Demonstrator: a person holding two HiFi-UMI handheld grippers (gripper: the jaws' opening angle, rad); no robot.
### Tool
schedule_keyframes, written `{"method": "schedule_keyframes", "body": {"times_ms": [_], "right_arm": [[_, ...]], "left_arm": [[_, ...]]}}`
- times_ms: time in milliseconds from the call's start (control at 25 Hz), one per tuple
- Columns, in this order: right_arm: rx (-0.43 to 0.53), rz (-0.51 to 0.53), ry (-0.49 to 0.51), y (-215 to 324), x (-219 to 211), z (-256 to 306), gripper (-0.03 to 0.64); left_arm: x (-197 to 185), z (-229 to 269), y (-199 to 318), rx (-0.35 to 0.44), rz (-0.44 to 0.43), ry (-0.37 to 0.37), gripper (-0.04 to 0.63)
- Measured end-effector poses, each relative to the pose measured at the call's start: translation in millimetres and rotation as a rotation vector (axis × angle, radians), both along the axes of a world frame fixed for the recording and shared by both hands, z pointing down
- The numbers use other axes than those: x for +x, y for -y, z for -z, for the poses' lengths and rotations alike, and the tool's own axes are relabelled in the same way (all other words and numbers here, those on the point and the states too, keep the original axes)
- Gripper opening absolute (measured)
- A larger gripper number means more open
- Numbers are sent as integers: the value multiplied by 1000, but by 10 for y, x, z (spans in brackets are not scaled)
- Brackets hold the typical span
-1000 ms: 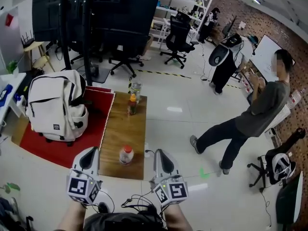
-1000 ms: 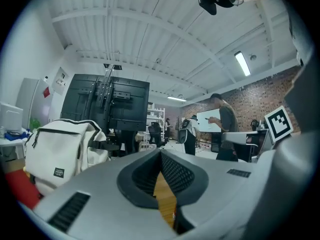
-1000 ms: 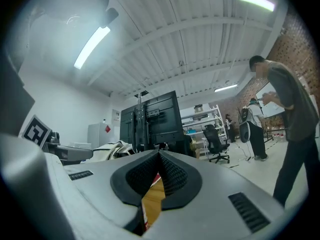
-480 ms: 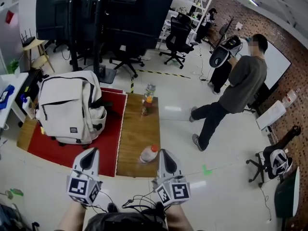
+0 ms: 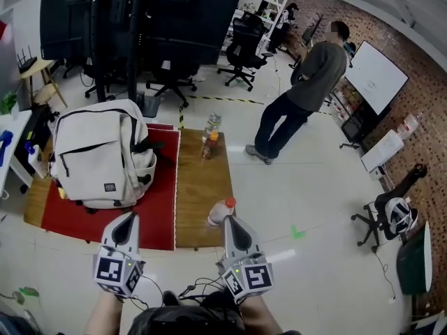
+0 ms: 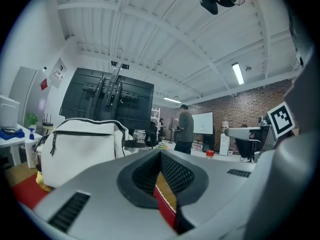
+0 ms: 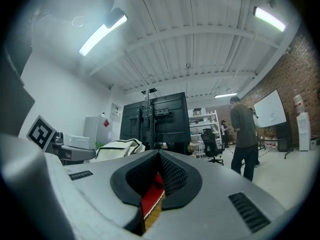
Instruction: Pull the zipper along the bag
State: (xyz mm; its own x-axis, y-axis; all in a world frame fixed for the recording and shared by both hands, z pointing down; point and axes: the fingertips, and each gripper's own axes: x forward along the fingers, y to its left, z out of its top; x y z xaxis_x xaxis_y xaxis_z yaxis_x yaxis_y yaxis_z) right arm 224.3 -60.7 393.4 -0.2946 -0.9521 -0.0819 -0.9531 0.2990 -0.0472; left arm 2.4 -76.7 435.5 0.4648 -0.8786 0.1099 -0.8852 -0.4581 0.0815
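Left gripper (image 5: 128, 220) and right gripper (image 5: 229, 222): jaws pressed together, nothing between them.

Step in hand, as judged: approach. Neither gripper is near the bag.

The next move calls for closing in, spreading 1 gripper's jaws and locating the zipper pull.

The white backpack (image 5: 98, 155) stands upright on the red mat (image 5: 105, 218), ahead and left. It has dark zipper lines; the pull is too small to see.

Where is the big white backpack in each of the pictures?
Head view: the backpack is left of the middle, on the red mat.
Left gripper view: the backpack is at the left, low down.
Right gripper view: the backpack is small, just left of centre.
Shared landmark: the black panel wall stands behind it in all three.
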Motion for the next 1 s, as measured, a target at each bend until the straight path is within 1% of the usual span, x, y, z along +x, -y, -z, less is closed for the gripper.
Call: {"method": "schedule_keyframes", "body": {"times_ms": [120, 240, 440, 600, 800, 1000], "right_arm": [[-9, -13, -2, -83, 25, -21, 6], [-8, -9, -15, -147, 61, 2, 6], [39, -26, -19, -164, 273, 136, 6], [39, -40, 22, -100, 499, 112, 6], [27, -25, 48, -45, 761, 71, 6], [30, -41, 72, 103, 1066, 84, 6]], "left_arm": [[8, -35, -45, -19, -18, 8, 29], [44, -24, -40, -5, -17, -5, 29], [259, 5, 1, 9, -19, 1, 29], [459, 73, 50, 24, -11, 15, 29], [746, 156, 62, 10, -1, 42, 30], [901, 216, 145, 14, 36, 57, 29]]}}
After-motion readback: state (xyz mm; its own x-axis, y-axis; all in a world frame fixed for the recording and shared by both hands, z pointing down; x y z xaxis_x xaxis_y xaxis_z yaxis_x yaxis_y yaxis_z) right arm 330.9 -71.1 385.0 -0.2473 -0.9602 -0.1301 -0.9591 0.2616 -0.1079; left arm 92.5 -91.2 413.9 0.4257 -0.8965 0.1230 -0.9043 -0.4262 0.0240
